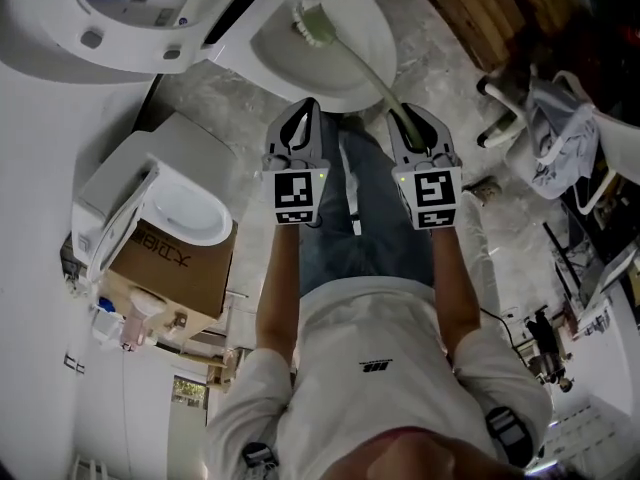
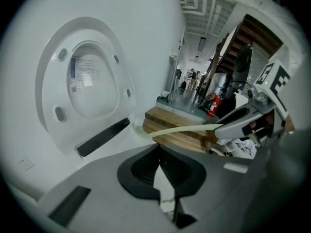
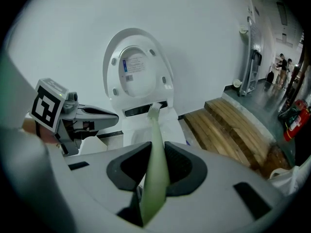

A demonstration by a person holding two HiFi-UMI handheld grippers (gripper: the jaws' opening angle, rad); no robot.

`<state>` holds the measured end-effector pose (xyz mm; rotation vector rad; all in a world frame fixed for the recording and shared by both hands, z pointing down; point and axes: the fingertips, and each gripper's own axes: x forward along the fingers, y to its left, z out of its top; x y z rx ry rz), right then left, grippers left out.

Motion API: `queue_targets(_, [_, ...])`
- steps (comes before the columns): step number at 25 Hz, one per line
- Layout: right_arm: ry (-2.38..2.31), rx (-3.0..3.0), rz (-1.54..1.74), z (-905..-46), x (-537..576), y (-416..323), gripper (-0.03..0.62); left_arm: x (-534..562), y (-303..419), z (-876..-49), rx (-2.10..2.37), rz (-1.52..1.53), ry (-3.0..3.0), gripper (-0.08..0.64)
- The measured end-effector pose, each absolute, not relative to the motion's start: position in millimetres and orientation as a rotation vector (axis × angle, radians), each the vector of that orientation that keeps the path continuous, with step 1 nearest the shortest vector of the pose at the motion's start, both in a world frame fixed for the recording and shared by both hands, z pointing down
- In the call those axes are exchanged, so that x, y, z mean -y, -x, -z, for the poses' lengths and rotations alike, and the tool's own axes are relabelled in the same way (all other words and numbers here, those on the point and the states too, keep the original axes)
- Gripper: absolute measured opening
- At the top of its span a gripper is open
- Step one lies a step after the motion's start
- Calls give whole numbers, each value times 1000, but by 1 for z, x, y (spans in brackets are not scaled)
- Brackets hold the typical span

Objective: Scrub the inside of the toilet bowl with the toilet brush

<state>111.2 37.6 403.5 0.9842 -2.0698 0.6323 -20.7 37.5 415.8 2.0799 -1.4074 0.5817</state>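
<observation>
The white toilet bowl lies ahead at the top of the head view, with its lid raised to the left. A pale green toilet brush runs from my right gripper into the bowl, and its white bristle head rests near the bowl's far side. In the right gripper view the brush handle is clamped between the jaws of that gripper, pointing at the lid. My left gripper hovers beside it over the near rim, shut on nothing.
A second toilet sits on a cardboard box at the left. Wooden steps stand right of the bowl. A white frame with cloth is at the right. The person's legs are below the grippers.
</observation>
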Motion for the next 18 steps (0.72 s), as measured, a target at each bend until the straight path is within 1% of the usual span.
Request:
queue_targets(9, [-910,1991,-694,-472,-53,-105,75,-52,25,-474,1366,-622,-2048,9])
queue_targets(18, [-855,1916,-740,-525,-62,-99,75,-62,24,-513,1330,-622,-2006,9])
